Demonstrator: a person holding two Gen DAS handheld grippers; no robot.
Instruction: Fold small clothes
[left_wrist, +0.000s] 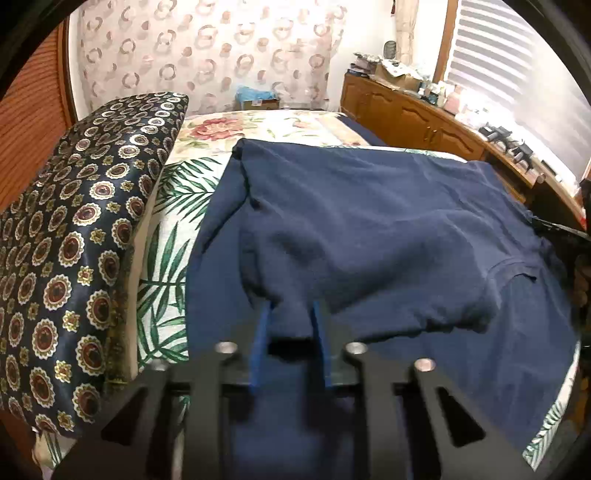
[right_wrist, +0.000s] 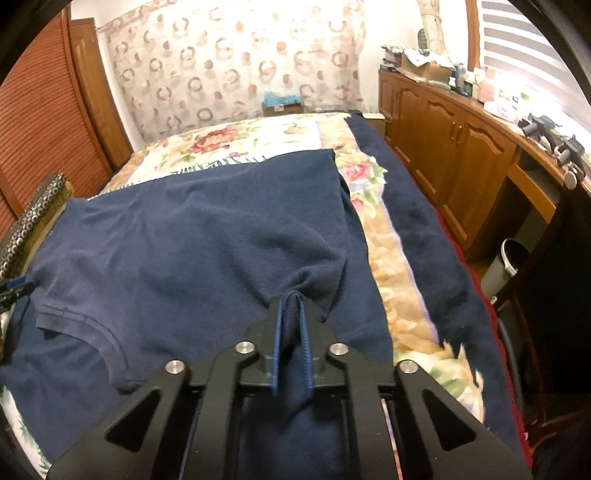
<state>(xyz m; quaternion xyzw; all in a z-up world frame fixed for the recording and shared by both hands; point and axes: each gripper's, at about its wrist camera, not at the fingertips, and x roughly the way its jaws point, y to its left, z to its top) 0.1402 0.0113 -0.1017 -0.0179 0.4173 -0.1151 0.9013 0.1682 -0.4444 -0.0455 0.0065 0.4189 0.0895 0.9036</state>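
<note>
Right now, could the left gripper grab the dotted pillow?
Probably not yet: the left gripper has its fingers closed on the navy shirt. The dotted pillow lies unobstructed beside it.

Domestic bedroom, lived in. Bed (right_wrist: 236, 140) made up with a floral and palm-leaf printed cover, navy blanket (right_wrist: 413, 221) along one side. Patterned pillow (left_wrist: 85, 236), dark with gold medallions, at the bed's edge. Wall behind hung with a sheer curtain (left_wrist: 207, 51) printed in rings. Louvred wooden doors (right_wrist: 40, 122) to one side, of wardrobe type. Wooden sideboard (right_wrist: 454, 147) with panelled doors along the window wall, top cluttered with boxes and small household items. Window fitted with striped blinds (left_wrist: 498, 55), daylight coming through. Small waste bin (right_wrist: 506, 266) on the floor by the sideboard.
</note>
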